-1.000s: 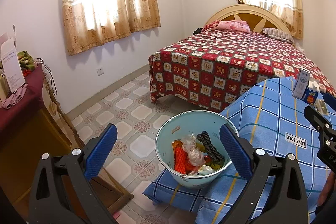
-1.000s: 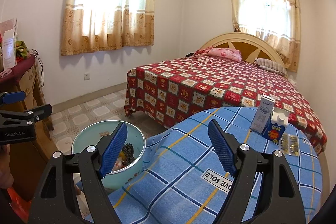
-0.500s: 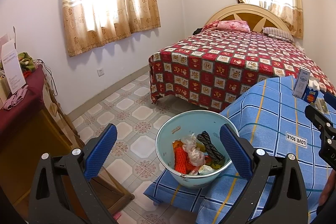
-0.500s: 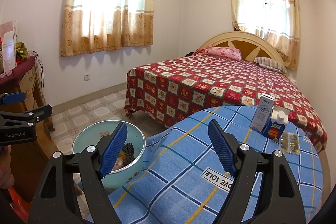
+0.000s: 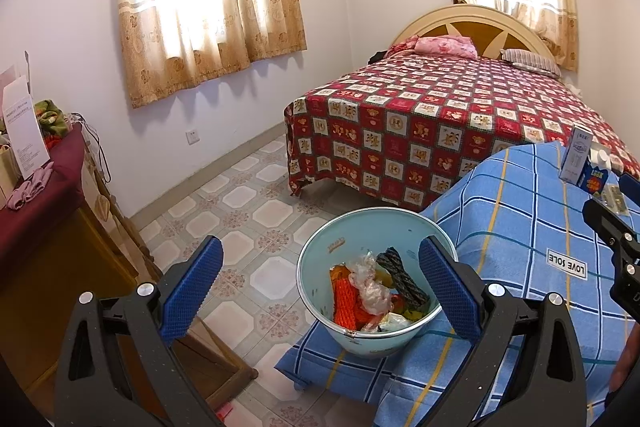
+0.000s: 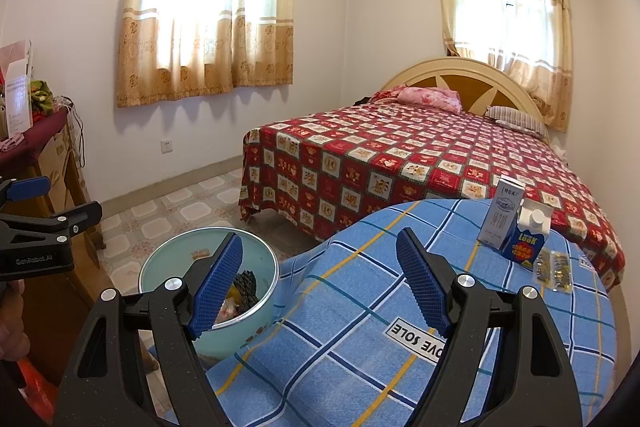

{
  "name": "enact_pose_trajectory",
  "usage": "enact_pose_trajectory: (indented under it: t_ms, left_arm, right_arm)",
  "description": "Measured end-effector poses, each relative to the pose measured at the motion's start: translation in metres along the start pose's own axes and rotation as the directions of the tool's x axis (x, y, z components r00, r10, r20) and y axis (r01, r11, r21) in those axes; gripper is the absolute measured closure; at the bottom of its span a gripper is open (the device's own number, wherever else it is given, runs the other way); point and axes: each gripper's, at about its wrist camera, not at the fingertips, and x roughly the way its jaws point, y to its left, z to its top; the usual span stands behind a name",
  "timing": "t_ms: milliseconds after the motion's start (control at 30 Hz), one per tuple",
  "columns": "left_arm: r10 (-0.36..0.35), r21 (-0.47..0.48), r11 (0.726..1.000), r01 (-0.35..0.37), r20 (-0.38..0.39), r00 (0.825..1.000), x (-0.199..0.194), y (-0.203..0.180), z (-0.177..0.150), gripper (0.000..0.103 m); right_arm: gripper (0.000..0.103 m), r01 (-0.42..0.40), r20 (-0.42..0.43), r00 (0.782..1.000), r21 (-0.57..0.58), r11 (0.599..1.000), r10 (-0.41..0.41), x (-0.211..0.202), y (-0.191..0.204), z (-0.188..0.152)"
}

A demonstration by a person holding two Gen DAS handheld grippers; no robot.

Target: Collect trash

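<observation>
A: Where does the trash collecting stand?

B: Some of it looks done. The pale green bowl (image 5: 374, 291) sits at the near edge of the blue checked surface (image 6: 360, 307) and already holds scraps: an orange net, crumpled plastic and a dark braided piece.

A: And what's left?

B: At the far end of the surface, well apart from the bowl: a tall white carton (image 6: 501, 219), a small blue carton (image 6: 527, 239) touching it, and flat foil packets (image 6: 553, 266) just beside them. I'd judge those are the remaining trash.

A: Are either tongs holding anything?

B: No. The left tongs (image 5: 320, 291) are spread wide and empty, hovering above the bowl and floor. The right tongs (image 6: 320, 285) are also wide apart and empty, aimed over the surface toward the cartons.

A: So the next move?

B: Probably the right tongs reach forward to the cartons. The white carton stands upright and could tip, so a grip across its narrow sides, low on the body, seems wise. Then carry it back and release it over the bowl.
</observation>
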Motion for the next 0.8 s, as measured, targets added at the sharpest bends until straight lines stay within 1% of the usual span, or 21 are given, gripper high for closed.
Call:
enact_pose_trajectory:
  t_ms: [467, 800]
  left_arm:
    - [0.012, 0.004, 1.000, -0.012, -0.013, 1.000, 0.006, 0.003, -0.001, 0.007]
    - [0.003, 0.017, 1.000, -0.002, -0.039, 0.999, 0.013, 0.002, -0.004, 0.007]
  right_arm:
    - [0.025, -0.007, -0.012, 1.000, -0.006, 1.000, 0.007, 0.002, 0.004, -0.002]
    - [0.025, -0.012, -0.019, 1.000, -0.007, 1.000, 0.012, 0.003, 0.006, -0.006]
